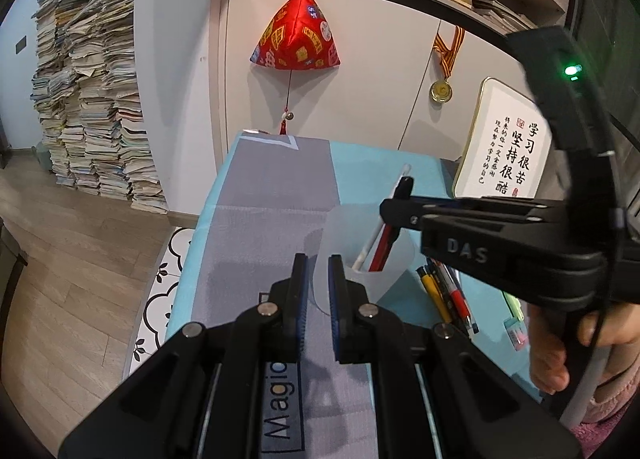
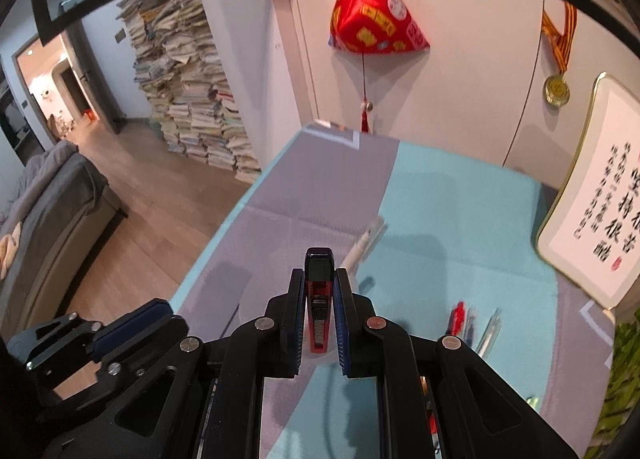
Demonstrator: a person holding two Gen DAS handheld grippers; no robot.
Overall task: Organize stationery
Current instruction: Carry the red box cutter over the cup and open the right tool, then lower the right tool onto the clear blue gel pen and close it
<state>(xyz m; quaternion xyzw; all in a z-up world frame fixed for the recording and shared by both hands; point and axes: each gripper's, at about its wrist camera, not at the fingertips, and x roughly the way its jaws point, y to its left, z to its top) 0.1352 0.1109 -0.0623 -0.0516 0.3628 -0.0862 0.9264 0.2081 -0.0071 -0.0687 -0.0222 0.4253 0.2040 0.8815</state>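
A translucent white cup (image 1: 360, 235) stands on the teal and grey table mat (image 1: 280, 187). My left gripper (image 1: 318, 283) is shut on the cup's near rim, whose wall runs between the blue pads. A white pen (image 1: 372, 239) leans inside the cup. My right gripper (image 1: 394, 205) reaches in from the right, shut on a red pen with a black cap (image 1: 382, 249) whose lower end is inside the cup. In the right wrist view that red pen (image 2: 319, 299) stands upright between the right gripper's (image 2: 319, 283) pads, and the white pen (image 2: 364, 243) shows beyond them.
Several loose pens (image 1: 444, 295) (image 2: 472, 319) lie on the mat right of the cup, with a pale eraser (image 1: 516, 333) nearer. A framed calligraphy board (image 1: 508, 155) leans at the back right. The table's left edge drops to a wooden floor with book stacks (image 1: 88, 99).
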